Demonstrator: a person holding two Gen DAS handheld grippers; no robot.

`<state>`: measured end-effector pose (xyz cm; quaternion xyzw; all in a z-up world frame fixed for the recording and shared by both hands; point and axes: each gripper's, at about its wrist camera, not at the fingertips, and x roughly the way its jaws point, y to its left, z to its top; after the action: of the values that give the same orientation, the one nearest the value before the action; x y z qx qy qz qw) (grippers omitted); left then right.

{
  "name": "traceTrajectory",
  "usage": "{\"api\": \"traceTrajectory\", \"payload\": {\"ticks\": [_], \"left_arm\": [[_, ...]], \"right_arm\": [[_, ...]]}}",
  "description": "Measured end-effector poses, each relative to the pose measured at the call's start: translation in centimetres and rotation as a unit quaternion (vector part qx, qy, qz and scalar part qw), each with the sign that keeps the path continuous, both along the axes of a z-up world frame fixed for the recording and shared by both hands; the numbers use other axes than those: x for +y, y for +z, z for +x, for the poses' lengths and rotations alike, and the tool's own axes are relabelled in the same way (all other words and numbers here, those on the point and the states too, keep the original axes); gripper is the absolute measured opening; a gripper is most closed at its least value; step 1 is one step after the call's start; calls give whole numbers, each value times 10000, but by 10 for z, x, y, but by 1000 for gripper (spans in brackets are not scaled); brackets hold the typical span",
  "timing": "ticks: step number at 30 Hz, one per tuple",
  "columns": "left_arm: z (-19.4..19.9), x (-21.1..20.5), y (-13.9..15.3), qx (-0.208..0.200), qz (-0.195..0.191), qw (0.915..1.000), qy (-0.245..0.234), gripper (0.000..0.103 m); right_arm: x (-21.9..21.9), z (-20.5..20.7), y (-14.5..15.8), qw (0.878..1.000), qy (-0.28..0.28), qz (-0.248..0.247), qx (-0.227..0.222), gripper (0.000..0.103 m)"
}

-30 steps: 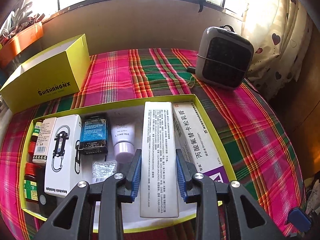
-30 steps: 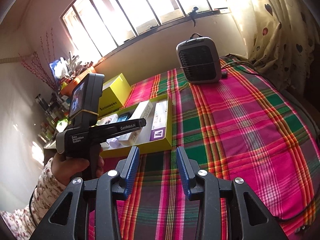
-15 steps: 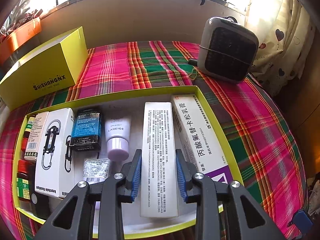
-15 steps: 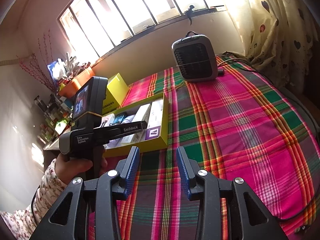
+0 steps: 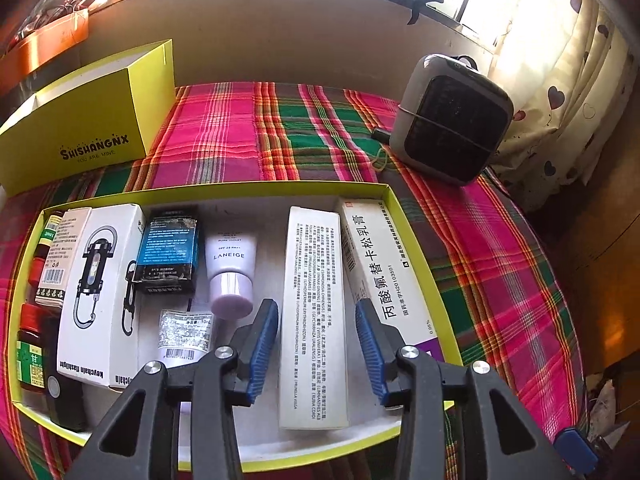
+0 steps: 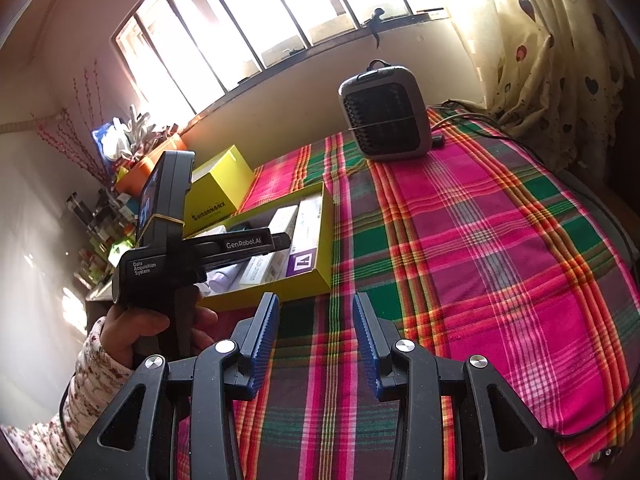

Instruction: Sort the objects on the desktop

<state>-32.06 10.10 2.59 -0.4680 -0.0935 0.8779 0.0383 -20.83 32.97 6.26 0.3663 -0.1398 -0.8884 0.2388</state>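
A shallow yellow tray on the plaid cloth holds several items. Among them are a long white box, a white box with Chinese lettering, a Laneige tube, a keychain flashlight box and a blue-black box. My left gripper hovers open over the tray, its blue pads on either side of the long white box with gaps showing. My right gripper is open over bare cloth, in front of the tray. A hand holds the left device.
A yellow box lid printed SHISHANGNX stands behind the tray at the left. A grey heater sits at the back, and its cable runs along the right edge. Small bottles line the tray's left end. Open plaid cloth spreads to the right.
The left gripper has moved forward and lower over the tray, so the long white box looks larger between its fingers. The right gripper has shifted only slightly and stays open.
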Motion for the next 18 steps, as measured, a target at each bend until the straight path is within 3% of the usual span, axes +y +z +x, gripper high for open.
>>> {"api": "traceTrajectory", "payload": {"ticks": [18], "left_arm": [[2, 5, 4, 46, 313, 9993, -203, 41]], "right_arm": [[-1, 3, -3, 10000, -16, 16, -43, 40]]}}
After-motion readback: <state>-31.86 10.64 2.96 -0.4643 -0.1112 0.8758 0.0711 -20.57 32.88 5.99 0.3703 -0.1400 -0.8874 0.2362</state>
